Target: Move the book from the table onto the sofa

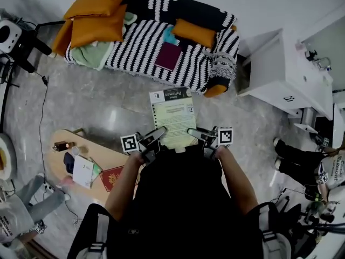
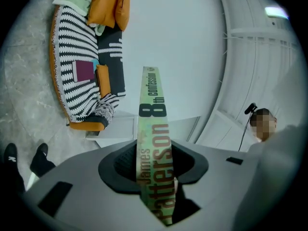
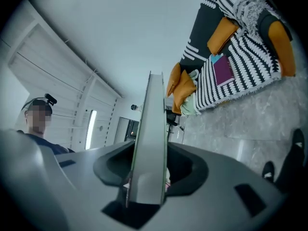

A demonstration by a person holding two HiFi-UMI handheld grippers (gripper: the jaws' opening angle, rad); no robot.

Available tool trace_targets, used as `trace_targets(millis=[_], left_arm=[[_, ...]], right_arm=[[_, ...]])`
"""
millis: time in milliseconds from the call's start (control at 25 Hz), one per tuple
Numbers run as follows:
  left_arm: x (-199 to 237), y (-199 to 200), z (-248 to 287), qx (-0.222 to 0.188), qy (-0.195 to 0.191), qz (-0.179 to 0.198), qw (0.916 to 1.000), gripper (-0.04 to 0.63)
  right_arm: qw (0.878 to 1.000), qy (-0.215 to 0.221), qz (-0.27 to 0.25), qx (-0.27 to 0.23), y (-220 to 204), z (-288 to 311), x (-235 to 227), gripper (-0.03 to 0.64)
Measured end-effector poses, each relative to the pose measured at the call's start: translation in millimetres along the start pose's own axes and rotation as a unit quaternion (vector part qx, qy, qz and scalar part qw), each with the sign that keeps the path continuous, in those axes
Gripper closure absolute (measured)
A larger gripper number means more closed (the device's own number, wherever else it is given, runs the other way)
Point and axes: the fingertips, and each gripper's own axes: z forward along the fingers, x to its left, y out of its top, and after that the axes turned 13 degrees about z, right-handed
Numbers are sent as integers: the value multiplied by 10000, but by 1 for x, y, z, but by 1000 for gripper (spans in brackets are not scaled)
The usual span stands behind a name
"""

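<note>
We held the book (image 1: 173, 117) flat from both sides: left gripper (image 1: 155, 135) fingers clamped on its spine, right gripper (image 1: 198, 134) fingers on the page edge. It hung above the floor (image 1: 97, 107), sofa (image 1: 161, 47) at 12 o'clock, counter (image 1: 56, 158) at 8.

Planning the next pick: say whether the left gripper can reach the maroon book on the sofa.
Probably not yet: the left gripper is shut on the green paperback, and the maroon book lies across open floor.

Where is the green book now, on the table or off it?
Off it. The left gripper and right gripper clamp the book in the air over the grey floor; the wooden table lies apart, to the left.
</note>
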Motion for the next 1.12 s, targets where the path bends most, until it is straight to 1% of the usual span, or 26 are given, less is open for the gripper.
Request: trace_targets(millis=[160, 320, 480, 760, 1120], left_arm=[[5, 14, -4, -105, 133, 122, 9998, 436], [16, 30, 1, -119, 437, 304, 9985, 436], [28, 49, 9, -258, 720, 345, 9965, 436], [41, 81, 42, -521, 936, 420, 9934, 436], [62, 109, 112, -899, 1127, 485, 9884, 435]], right_arm=[[9995, -194, -200, 167, 8, 13, -6, 437], [9981, -384, -164, 462, 18, 22, -21, 431], [9967, -425, -67, 688, 40, 31, -27, 431], [9943, -374, 45, 993, 91, 33, -29, 431], [9892, -364, 126, 1413, 168, 7, -34, 431]])
